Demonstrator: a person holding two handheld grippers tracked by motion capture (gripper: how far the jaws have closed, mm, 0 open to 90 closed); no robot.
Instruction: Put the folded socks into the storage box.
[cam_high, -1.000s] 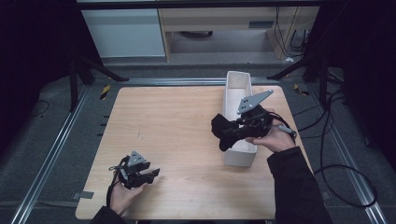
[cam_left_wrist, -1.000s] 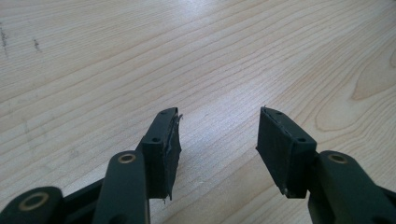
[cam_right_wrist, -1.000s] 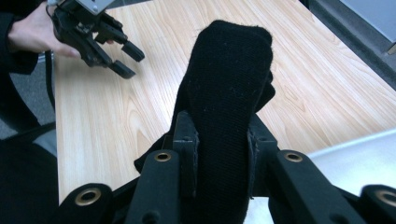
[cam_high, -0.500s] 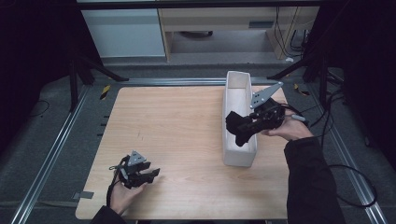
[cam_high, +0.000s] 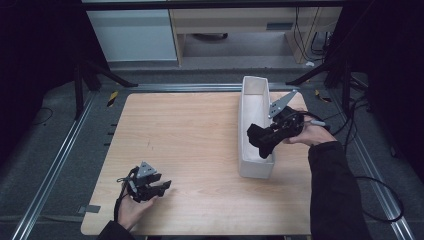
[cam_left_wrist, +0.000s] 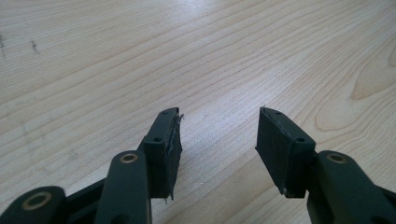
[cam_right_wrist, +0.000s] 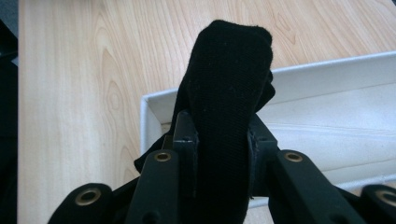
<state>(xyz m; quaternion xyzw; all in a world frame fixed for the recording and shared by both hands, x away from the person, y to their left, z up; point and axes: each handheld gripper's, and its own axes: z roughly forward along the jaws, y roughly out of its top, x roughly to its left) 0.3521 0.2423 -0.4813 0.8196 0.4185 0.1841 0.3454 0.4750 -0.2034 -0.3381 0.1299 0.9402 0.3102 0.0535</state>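
Note:
A rolled black cloth (cam_right_wrist: 229, 84) is clamped between the pads of my right gripper (cam_right_wrist: 222, 126). In the high view that gripper (cam_high: 272, 135) holds the cloth (cam_high: 259, 137) over the near part of a long white bin (cam_high: 255, 92) on the right of the wooden table (cam_high: 190, 130). The cloth's end pokes past the bin's near corner (cam_right_wrist: 149, 105). My left gripper (cam_high: 162, 186) rests low at the table's front left. Its jaws stand apart with bare wood between them in the left gripper view (cam_left_wrist: 219, 135).
The bin runs front to back along the table's right side. Metal rails (cam_high: 60, 155) flank the table. Cables (cam_high: 350, 125) trail on the floor at the right, and cabinets (cam_high: 135, 35) stand beyond the far edge.
My right gripper has carried the black cloth to the right and slightly down, from over the bin's left wall to over the bin's inside. The left gripper has stayed put.

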